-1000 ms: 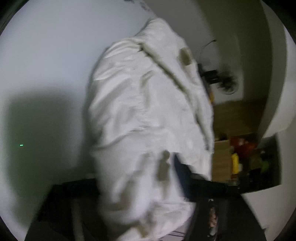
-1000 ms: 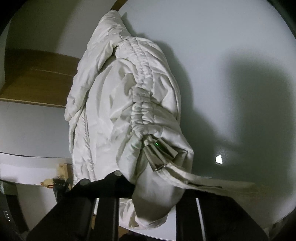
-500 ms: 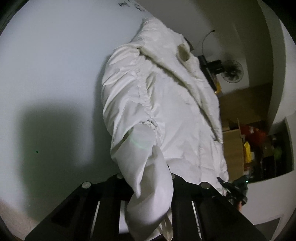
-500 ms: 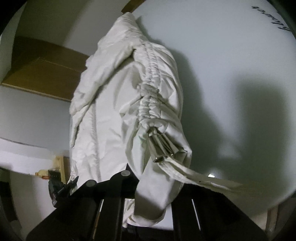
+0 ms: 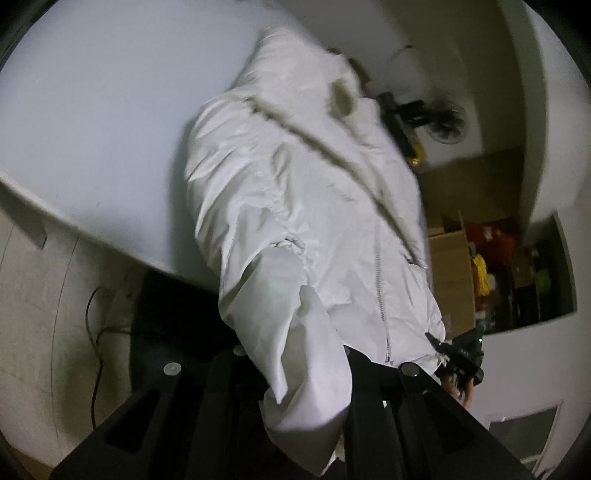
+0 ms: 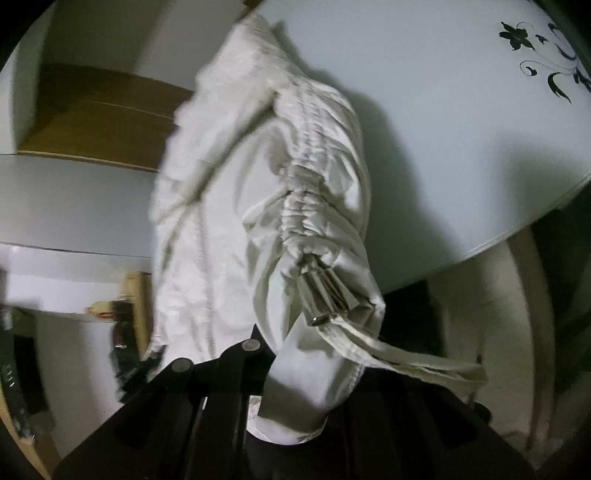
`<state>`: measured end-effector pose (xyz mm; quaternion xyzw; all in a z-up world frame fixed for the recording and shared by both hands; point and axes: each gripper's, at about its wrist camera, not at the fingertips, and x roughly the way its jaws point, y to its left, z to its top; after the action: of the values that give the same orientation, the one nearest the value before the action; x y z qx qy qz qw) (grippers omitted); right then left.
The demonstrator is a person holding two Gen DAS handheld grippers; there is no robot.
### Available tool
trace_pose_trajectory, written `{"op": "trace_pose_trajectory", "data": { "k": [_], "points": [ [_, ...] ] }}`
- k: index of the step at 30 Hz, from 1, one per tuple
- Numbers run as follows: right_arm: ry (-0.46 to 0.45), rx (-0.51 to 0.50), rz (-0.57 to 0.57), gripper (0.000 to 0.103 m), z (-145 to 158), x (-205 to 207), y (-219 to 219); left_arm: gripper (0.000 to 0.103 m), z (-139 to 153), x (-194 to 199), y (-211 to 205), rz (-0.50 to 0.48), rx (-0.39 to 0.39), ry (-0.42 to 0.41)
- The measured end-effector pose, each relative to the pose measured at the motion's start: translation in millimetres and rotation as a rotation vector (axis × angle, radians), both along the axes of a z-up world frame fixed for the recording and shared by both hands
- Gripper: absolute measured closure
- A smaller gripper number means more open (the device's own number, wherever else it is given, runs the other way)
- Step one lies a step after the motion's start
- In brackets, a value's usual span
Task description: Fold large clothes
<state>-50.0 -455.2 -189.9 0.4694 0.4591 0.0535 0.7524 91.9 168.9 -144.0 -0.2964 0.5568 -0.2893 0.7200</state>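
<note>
Between both tools, rumpled white jacket (image 5: 317,206), ruched sleeve (image 6: 314,206).

This is looking like a lived-in home, likely a spare or storage room. Ahead and to the right of the left gripper, a fan (image 5: 445,122) is standing against a plain wall, and below it an open box (image 5: 452,280) is sitting beside a recess crammed with colourful clutter (image 5: 517,269). Ahead of the right gripper, a white table (image 6: 461,122) is showing a black flower print (image 6: 515,35), with wood flooring (image 6: 99,118) lying off to the left.
</note>
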Motion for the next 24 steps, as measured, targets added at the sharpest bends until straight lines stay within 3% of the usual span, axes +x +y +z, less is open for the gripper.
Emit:
{"op": "trace_pose_trajectory", "data": {
  "k": [3,6,14,19,24],
  "points": [
    [-0.088,0.002,0.015,0.095,17,-2,-6,0.093,22,5,-2,-0.017,-0.014,-0.072],
    [-0.154,0.003,0.042,0.095,31,2,-12,0.093,42,16,2,-0.028,-0.084,-0.136],
    [-0.271,-0.001,0.075,0.096,94,33,-21,0.093,97,37,3,-0.043,-0.182,-0.276],
    [-0.256,0.01,0.081,0.096,117,99,-40,0.093,120,82,-10,-0.046,-0.174,-0.293],
    [-0.238,0.06,0.069,0.096,135,185,-64,0.093,149,162,-34,-0.012,-0.173,-0.289]
  ]
}}
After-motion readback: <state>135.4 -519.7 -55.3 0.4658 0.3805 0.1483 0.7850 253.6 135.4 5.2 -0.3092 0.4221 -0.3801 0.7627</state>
